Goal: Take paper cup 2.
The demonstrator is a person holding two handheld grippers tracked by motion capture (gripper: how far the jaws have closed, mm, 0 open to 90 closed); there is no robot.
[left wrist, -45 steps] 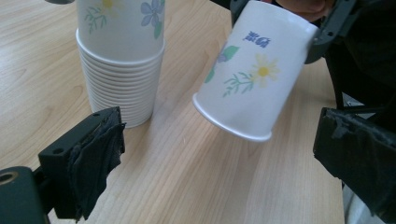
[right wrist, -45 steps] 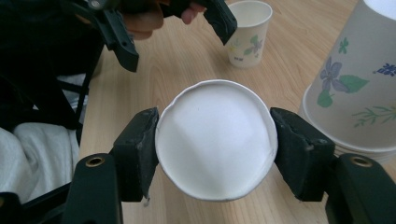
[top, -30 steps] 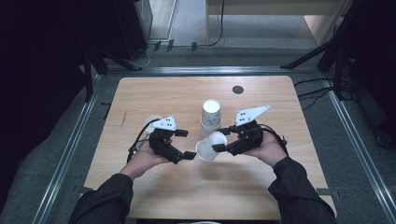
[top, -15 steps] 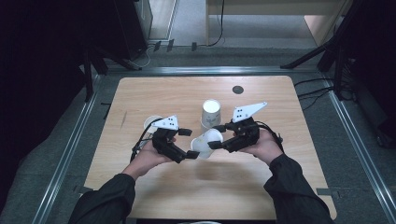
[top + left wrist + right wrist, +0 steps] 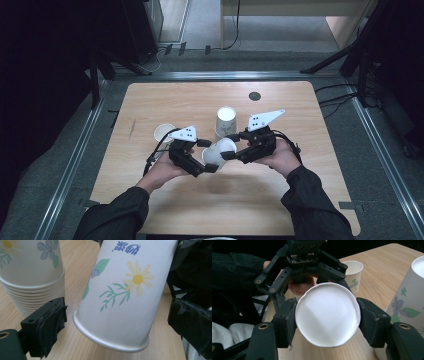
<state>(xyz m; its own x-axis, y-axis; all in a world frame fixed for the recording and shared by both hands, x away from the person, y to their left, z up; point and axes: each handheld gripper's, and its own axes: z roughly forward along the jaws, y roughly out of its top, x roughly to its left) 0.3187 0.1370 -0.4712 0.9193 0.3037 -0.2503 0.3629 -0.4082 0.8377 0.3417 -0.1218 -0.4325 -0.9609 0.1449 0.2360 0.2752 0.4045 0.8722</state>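
Note:
A flower-print paper cup [image 5: 218,151] lies on its side in the air between my two grippers. My right gripper [image 5: 231,146] is shut on its base end; in the right gripper view both pads press the cup's white bottom [image 5: 327,316]. My left gripper [image 5: 209,155] is open around the rim end. In the left gripper view the cup [image 5: 125,295] sits between the jaws with a gap beside the left pad [image 5: 47,327]. A stack of upside-down cups [image 5: 226,119] stands just behind.
One upright cup [image 5: 164,132] stands on the wooden table [image 5: 280,200] to the left of my left hand. A small black disc [image 5: 254,96] sits near the far edge. The stack [image 5: 30,272] is close to my left jaw.
My right gripper has carried the cup leftward, and the left gripper has come in so that its open jaws now flank the cup's rim end.

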